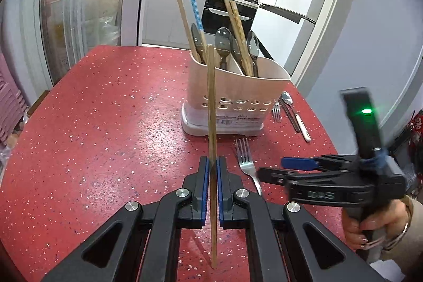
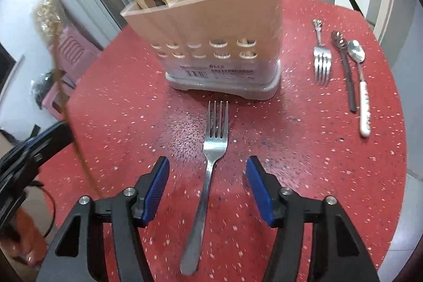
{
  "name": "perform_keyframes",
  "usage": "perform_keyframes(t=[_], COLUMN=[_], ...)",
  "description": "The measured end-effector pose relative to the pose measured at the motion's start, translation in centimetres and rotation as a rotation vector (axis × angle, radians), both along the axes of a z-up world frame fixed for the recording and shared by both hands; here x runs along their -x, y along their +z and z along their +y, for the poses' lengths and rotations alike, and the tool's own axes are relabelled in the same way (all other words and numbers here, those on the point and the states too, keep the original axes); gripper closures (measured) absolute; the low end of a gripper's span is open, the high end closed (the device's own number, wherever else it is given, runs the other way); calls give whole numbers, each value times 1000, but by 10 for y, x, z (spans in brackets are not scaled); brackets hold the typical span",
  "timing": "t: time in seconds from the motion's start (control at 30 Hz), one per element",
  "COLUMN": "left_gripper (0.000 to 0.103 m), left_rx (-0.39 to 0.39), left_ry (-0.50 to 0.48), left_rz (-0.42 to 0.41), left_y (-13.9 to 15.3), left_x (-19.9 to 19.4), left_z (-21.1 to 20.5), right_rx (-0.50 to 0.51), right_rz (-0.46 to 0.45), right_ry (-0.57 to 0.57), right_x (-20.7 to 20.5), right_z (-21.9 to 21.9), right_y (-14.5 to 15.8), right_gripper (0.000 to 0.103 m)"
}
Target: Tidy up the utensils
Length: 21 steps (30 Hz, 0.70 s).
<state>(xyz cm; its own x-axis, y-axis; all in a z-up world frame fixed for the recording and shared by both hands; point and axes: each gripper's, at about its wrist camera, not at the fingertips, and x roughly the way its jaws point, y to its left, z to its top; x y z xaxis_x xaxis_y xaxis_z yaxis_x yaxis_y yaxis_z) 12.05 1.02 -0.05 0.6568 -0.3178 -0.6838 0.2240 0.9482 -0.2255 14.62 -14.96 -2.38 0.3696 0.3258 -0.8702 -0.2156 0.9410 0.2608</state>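
left gripper (image 1: 212, 171) clamped on upright chopstick (image 1: 211, 97), holder (image 1: 232, 86) at 12 o'clock. right gripper (image 2: 207, 189) spread wide, empty, straddling fork (image 2: 211, 149) flat on table (image 2: 132, 123). risk: thin handle slipping off pads; chopstick snagging holder rim.

Two forks lie on the red table (image 2: 290, 149): a large fork (image 2: 211, 149) in front of the holder and a smaller fork (image 2: 322, 62) to its side. Beside that lie one dark slotted spoon (image 2: 346, 70) and one white-handled spoon (image 2: 361, 86). One utensil holder (image 2: 211, 44) stands there with four spoons and four chopsticks in it, and a fifth chopstick (image 1: 211, 107) is outside it.
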Motion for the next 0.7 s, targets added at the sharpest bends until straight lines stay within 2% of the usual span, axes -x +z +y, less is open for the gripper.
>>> perform_keyframes(t=[0.07,0.33,0.4,0.43,0.53,0.7], left_gripper=[72,72,72,72,72,72], left_rx=[8,27,31,34,41,39], left_ry=[7,22,23,24,29,31], left_rz=[1,-2,-2,-2,-1,-14], left_y=[-1,-3,-4,-4,-5,-2], left_x=[-1,1,1,0,0,1], left_z=[4,9,10,11,12,10], right_rx=[33,118,156,161,114,20], right_rz=[14,-2,-31,-39,-48,-152], right_ry=[-17,-57,-57,-58,-85,-82], right_x=[-8,-33,-30,-29,-24,2], right_z=[7,27,31,30,19,-6], right_y=[-8,-27,-25,-24,-21,5], right_gripper=[49,50,76,76,77,77])
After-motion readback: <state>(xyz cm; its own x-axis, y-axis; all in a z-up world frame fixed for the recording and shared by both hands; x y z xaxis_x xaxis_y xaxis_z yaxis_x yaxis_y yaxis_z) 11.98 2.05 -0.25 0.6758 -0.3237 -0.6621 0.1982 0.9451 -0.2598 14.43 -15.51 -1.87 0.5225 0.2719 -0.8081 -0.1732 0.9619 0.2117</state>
